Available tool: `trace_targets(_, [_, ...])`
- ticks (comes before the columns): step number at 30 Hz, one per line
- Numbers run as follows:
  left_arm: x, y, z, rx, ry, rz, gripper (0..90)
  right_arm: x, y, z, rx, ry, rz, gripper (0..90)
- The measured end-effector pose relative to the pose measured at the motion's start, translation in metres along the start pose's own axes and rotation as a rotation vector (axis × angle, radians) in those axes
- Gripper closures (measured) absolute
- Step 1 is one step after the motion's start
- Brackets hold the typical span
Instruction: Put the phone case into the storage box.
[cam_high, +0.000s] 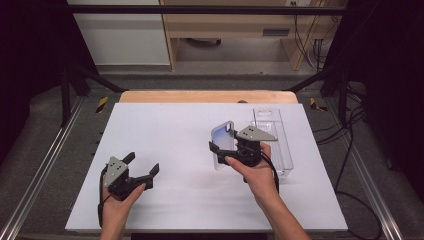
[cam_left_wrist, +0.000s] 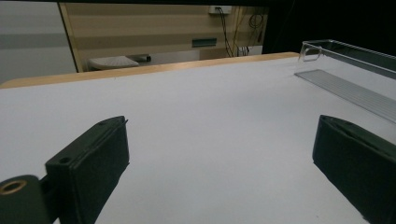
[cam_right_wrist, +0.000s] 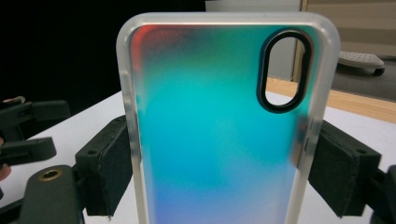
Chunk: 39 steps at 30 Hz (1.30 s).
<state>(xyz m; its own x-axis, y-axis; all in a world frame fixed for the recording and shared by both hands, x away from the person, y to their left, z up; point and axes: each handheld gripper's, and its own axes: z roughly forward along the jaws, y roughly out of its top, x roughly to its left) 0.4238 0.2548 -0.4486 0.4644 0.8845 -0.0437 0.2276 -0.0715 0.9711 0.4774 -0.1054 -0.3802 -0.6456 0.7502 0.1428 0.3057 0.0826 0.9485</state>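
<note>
A phone case (cam_high: 223, 144) with a frosted rim and a blue-green iridescent back stands upright above the white board, held by its long edges in my right gripper (cam_high: 226, 150). In the right gripper view the phone case (cam_right_wrist: 219, 126) sits between both black pads (cam_right_wrist: 103, 172), camera cutout at upper right. My left gripper (cam_high: 142, 164) rests low at the board's front left, open, with nothing between its jaws. In its own view the left gripper (cam_left_wrist: 219, 158) looks over bare white board (cam_left_wrist: 201, 107).
A clear plastic tray (cam_high: 272, 137) lies at the board's right side, just behind my right hand; the same clear tray (cam_left_wrist: 350, 70) appears at the upper right of the left gripper view. The table's wooden far edge (cam_high: 207, 96) runs behind the board. Metal rails flank both sides.
</note>
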Motion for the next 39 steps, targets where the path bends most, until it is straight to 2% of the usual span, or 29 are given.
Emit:
trace_targets(2, [0.003,0.0,-0.002,-0.016,-0.006,-0.03,3.4,0.001,0.005,0.001,-0.008,-0.009,0.002,17.6])
trace_targets(7, [0.008,-0.001,-0.007,-0.033,0.004,-0.036,3.2,0.001,0.017,0.003,-0.015,-0.032,-0.027,17.6])
trace_targets(12, [0.011,-0.006,-0.011,-0.038,0.012,-0.056,3.0,-0.004,0.024,0.005,-0.018,-0.042,-0.029,17.7])
trace_targets(14, [0.013,-0.008,-0.011,-0.046,0.013,-0.086,3.0,-0.006,0.025,0.005,-0.018,-0.044,-0.025,17.7])
trace_targets(20, [0.013,-0.009,-0.011,-0.059,0.012,-0.048,3.1,-0.014,0.028,0.006,-0.03,-0.058,0.002,17.7])
trace_targets(25, [0.01,-0.011,-0.01,-0.051,0.016,-0.017,2.5,-0.017,0.032,0.008,-0.025,-0.076,-0.01,17.7])
trace_targets(34, [0.013,-0.012,-0.012,-0.062,0.032,-0.01,2.4,-0.031,0.04,0.004,-0.056,-0.103,0.028,17.7])
trace_targets(39, [0.014,-0.013,-0.011,-0.084,0.022,-0.004,2.5,-0.039,0.047,0.0,-0.075,-0.124,0.035,17.7])
